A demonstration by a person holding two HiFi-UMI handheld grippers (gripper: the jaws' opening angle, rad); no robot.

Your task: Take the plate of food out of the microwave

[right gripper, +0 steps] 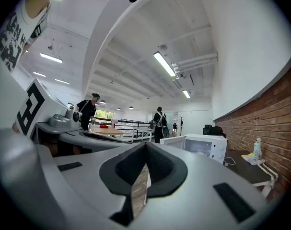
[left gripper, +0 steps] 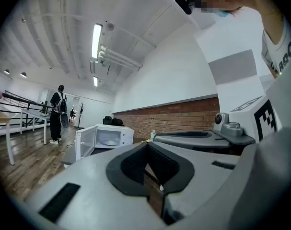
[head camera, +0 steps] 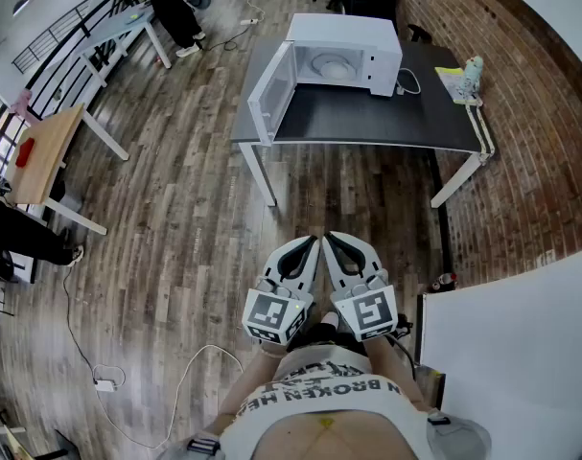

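Note:
A white microwave (head camera: 346, 57) stands on a dark table (head camera: 367, 121) far ahead of me, its door (head camera: 271, 92) swung open to the left. Inside it sits a white plate (head camera: 331, 63); I cannot make out any food on it from here. The microwave also shows small in the left gripper view (left gripper: 109, 137) and the right gripper view (right gripper: 203, 147). My left gripper (head camera: 314, 243) and right gripper (head camera: 328, 240) are held side by side close to my body, over the wooden floor, well short of the table. Both are shut with nothing between their jaws.
A bottle (head camera: 474, 70) and papers lie at the table's right end by the brick wall (head camera: 549, 113). A wooden desk (head camera: 46, 151) stands at the left, a white board (head camera: 511, 333) at my right. Cables (head camera: 104, 383) trail on the floor. A person (left gripper: 55, 114) stands far back.

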